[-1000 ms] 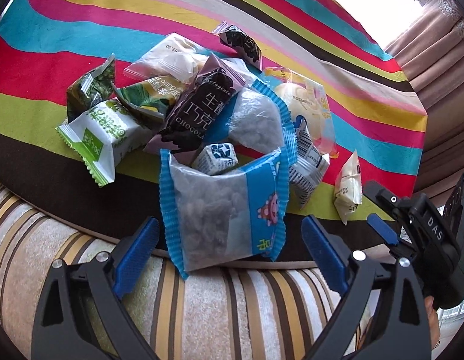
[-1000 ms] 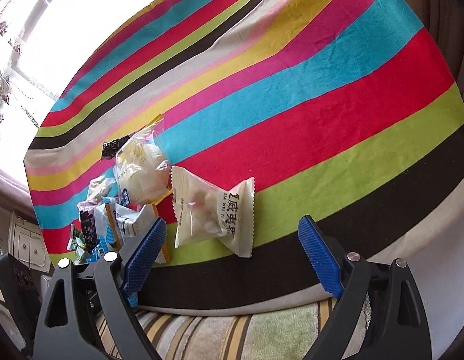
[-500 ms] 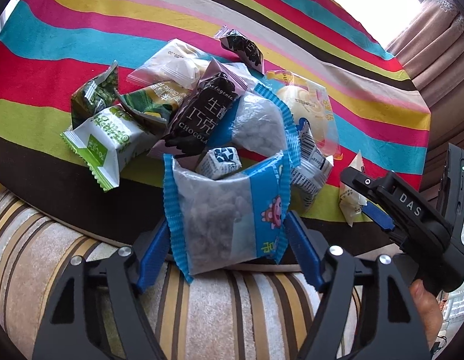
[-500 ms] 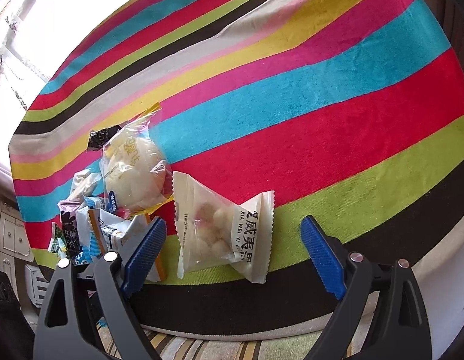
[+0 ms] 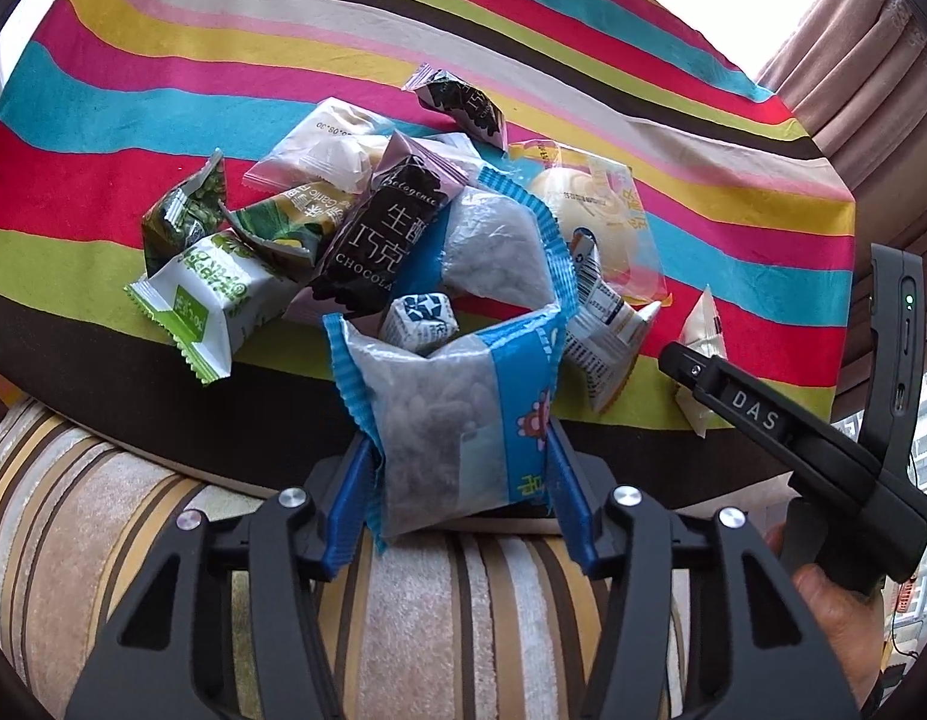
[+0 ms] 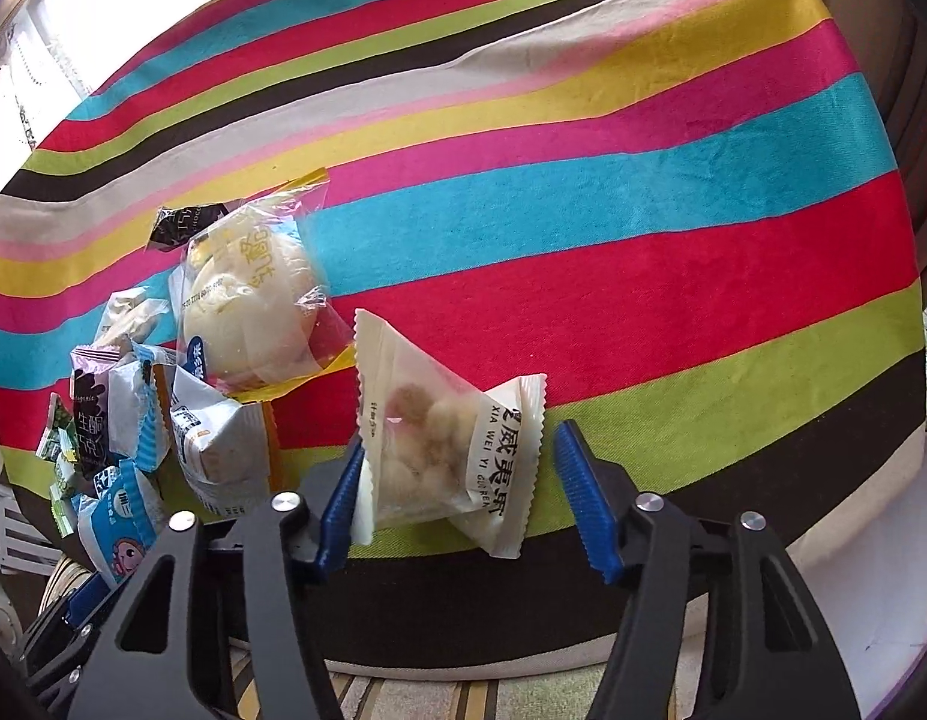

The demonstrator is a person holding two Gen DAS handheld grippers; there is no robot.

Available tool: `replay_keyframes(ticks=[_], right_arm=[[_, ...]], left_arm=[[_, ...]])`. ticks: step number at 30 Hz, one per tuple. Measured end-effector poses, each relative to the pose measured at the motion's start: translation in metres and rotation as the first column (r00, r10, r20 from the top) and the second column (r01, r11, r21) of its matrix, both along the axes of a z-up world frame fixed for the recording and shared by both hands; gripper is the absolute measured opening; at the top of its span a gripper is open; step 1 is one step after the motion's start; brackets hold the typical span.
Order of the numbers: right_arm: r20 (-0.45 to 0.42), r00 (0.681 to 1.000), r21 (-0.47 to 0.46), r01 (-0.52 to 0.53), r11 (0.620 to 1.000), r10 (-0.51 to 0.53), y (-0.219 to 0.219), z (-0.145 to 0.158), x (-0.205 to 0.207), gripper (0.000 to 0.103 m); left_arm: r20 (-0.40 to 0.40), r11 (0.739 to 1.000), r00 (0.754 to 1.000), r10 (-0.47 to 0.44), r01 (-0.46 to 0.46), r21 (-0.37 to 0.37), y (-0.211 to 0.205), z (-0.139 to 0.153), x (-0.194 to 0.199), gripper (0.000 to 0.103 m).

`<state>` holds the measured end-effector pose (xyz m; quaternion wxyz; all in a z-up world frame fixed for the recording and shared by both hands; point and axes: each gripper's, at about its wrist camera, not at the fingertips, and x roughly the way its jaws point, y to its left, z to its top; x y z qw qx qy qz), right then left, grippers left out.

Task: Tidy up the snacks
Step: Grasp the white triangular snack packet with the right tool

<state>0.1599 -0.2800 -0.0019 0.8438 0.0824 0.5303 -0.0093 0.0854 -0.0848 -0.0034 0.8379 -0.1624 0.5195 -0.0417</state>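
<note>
Snacks point(image 5: 403, 240), "CHOCOLA" wrapper point(image 5: 382, 240), "DAS" gripper point(image 5: 757, 414)

Striped cloth point(image 5: 163, 96); striped rug point(image 5: 103, 510); curtain point(image 5: 871, 78)

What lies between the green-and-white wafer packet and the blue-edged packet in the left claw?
The dark chocolate packet and a small blue-white candy, per the left wrist view.

Snack inventory — two blue-edged packets point(image 5: 445, 420) point(image 5: 493, 246), two chocolate wrappers point(image 5: 385, 240) point(image 5: 463, 105), three green packets point(image 5: 208, 300) point(image 5: 184, 213) point(image 5: 283, 219), one clear-wrapped bun point(image 5: 595, 210), one white macadamia packet point(image 6: 445, 432) — others partly hidden.
</note>
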Motion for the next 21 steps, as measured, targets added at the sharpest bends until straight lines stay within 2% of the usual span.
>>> replay_keyframes(ticks=[8, 21], right_arm=[[0.027, 1.000, 0.111, -0.018, 0.994, 0.015, -0.019, 0.004, -0.024, 0.041], [0.045, 0.998, 0.171, 0.023, 0.985, -0.031, -0.053, 0.019, -0.065, 0.041]], left_arm=[[0.016, 1.000, 1.000, -0.007, 0.007, 0.020, -0.002, 0.007, -0.008, 0.052], [0.043, 0.998, 0.999, -0.025, 0.023, 0.057, -0.012, 0.017, -0.017, 0.052]])
